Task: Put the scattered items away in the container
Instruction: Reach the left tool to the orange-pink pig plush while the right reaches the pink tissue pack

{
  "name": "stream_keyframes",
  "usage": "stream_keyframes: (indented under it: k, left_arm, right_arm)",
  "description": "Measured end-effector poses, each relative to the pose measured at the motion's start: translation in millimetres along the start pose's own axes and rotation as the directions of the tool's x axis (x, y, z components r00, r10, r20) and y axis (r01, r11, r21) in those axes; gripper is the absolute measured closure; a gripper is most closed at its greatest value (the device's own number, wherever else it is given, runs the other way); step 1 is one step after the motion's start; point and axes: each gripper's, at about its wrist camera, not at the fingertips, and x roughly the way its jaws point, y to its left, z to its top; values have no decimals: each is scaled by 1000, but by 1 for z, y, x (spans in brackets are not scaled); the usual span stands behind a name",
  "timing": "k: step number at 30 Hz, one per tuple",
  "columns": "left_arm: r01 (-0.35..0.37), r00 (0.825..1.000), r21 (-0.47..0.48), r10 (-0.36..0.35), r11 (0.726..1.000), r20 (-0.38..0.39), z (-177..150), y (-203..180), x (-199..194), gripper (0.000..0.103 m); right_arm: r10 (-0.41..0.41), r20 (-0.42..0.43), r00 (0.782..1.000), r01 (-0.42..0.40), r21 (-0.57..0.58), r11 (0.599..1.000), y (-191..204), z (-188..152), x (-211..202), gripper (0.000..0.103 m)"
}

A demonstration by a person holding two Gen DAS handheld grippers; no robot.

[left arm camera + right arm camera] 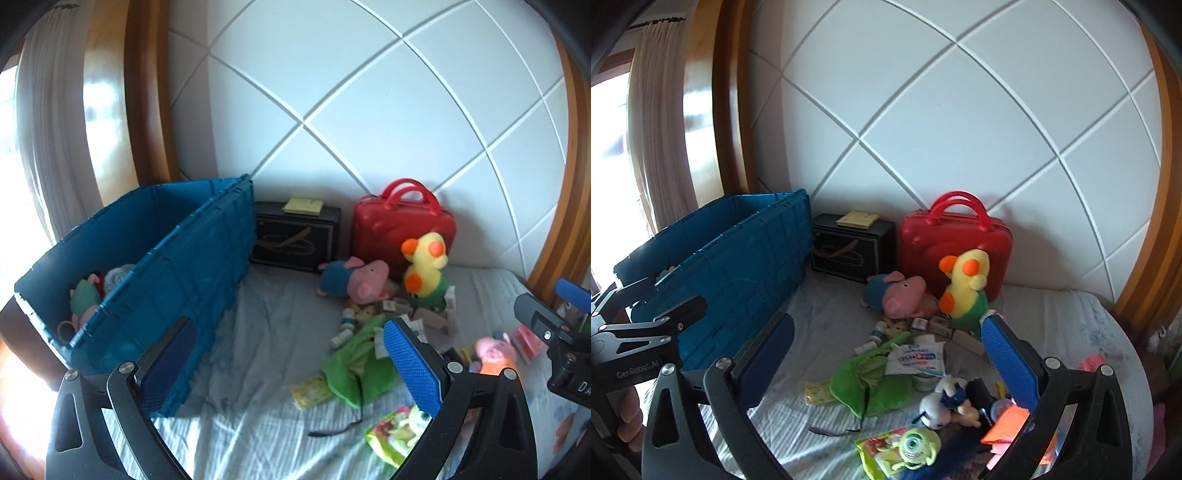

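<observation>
A blue plastic crate (155, 280) (738, 266) stands open on the bed at the left, with a few soft toys (88, 295) inside. Scattered to its right lie a pig plush (354, 280) (897, 291), a yellow-green duck plush (424, 269) (964, 284), a green cloth toy (354, 365) (871, 380), a white dog plush (942, 402) and a one-eyed green monster pack (402, 432) (905, 450). My left gripper (291, 358) hovers open over the sheet beside the crate. My right gripper (886, 358) hangs open above the toy pile, holding nothing.
A red handled case (402, 225) (956, 243) and a black box (295, 236) (853, 247) with a yellow notepad on it lean against the white padded headboard. Small bottles, packets and cards litter the sheet. The bed's edge curves at right. A hand (628, 413) grips the left tool.
</observation>
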Motion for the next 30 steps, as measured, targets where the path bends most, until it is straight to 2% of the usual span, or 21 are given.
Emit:
stream_keyframes:
  k: [7, 11, 16, 21, 25, 27, 30]
  left_arm:
    - [53, 995, 62, -47, 997, -91, -23, -65, 16, 1]
    - [91, 988, 98, -78, 991, -137, -37, -85, 35, 1]
    - [166, 968, 118, -139, 979, -207, -54, -104, 64, 1]
    - [226, 950, 150, -183, 963, -254, -67, -127, 87, 1]
    - [276, 927, 150, -222, 949, -301, -74, -154, 96, 1]
    - [283, 925, 154, -226, 947, -307, -76, -176, 98, 1]
    - [293, 920, 159, -233, 943, -315, -78, -209, 100, 1]
  right_arm:
    - [-78, -76, 994, 84, 89, 992, -100, -48, -14, 0]
    - [-147, -138, 979, 167, 141, 976, -138, -76, -14, 0]
    - [-230, -231, 945, 276, 191, 942, -178, -110, -13, 0]
    - [-292, -311, 904, 364, 205, 909, -198, -135, -16, 0]
    - [-327, -373, 868, 415, 187, 890, -212, -150, -17, 0]
    - [-341, -384, 858, 436, 192, 879, -222, -155, -20, 0]
    - [-344, -389, 855, 441, 193, 877, -242, -155, -20, 0]
